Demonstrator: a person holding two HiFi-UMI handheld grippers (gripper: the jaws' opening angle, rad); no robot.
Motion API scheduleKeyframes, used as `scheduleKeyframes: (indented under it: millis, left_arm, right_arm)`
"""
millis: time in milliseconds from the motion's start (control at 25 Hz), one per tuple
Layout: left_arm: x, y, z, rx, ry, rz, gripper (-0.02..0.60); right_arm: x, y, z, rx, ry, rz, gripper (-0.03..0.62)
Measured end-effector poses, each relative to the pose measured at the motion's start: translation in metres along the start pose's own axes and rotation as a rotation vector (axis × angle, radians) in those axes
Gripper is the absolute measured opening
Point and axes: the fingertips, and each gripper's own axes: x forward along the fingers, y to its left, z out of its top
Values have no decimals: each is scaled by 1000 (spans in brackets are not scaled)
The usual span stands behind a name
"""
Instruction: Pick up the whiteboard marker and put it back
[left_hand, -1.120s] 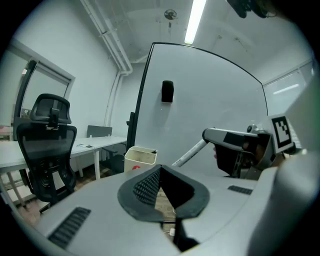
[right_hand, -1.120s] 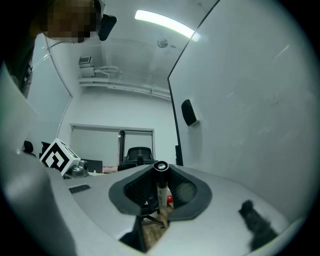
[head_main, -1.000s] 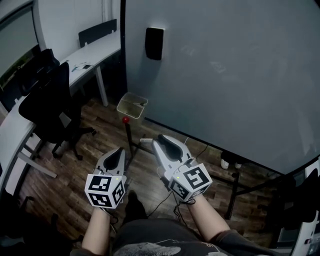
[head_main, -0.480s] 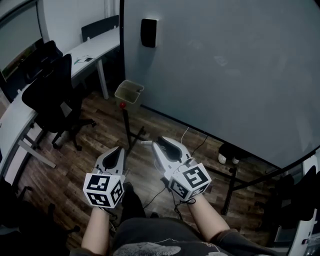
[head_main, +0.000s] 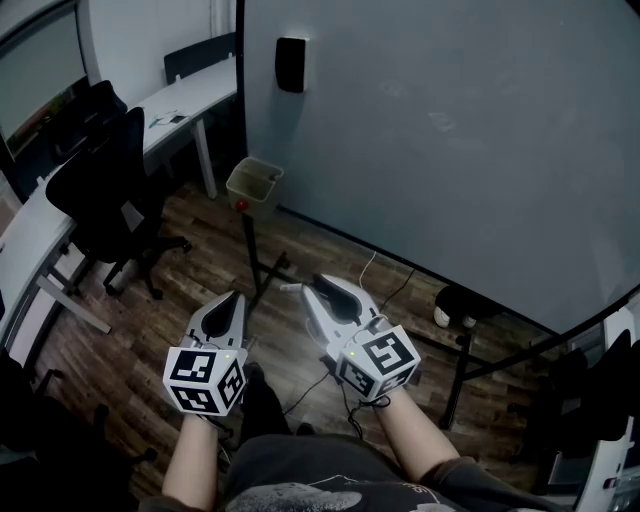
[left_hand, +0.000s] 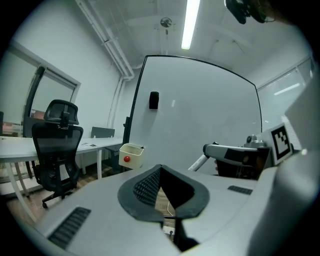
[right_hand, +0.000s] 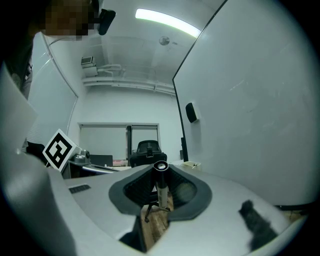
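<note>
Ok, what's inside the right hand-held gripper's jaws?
A whiteboard marker, clamped between the ribbed pads of the right hand-held gripper, one round end showing near the jaw tips. The pads cover part of its barrel, so any label cannot be read.

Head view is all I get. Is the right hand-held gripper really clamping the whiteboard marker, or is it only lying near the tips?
Observer: It is clamped. In the right gripper view the whiteboard marker stands between the pads of the right hand-held gripper, and they press on it from both sides.
Operator: And the left one, is it carrying anything?
Observer: No. In the left gripper view the left hand-held gripper has its tips together with nothing between them. Only floor shows through the gap behind.
</note>
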Motion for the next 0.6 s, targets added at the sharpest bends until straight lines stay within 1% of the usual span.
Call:
scheduleKeyframes:
  millis: [80,320,600]
  left_arm:
    - [0,0,0,-13,-4,2,12]
    - [3,0,0,-6,1,2,12]
    - [4,9,-5,-13,3,5,12]
  right_arm:
    - [-2,-1,0,3,5,-7,89]
    - [-4,-8,-2,20,4,-25,89]
    - [4,-5,-9,29,12,-23,89]
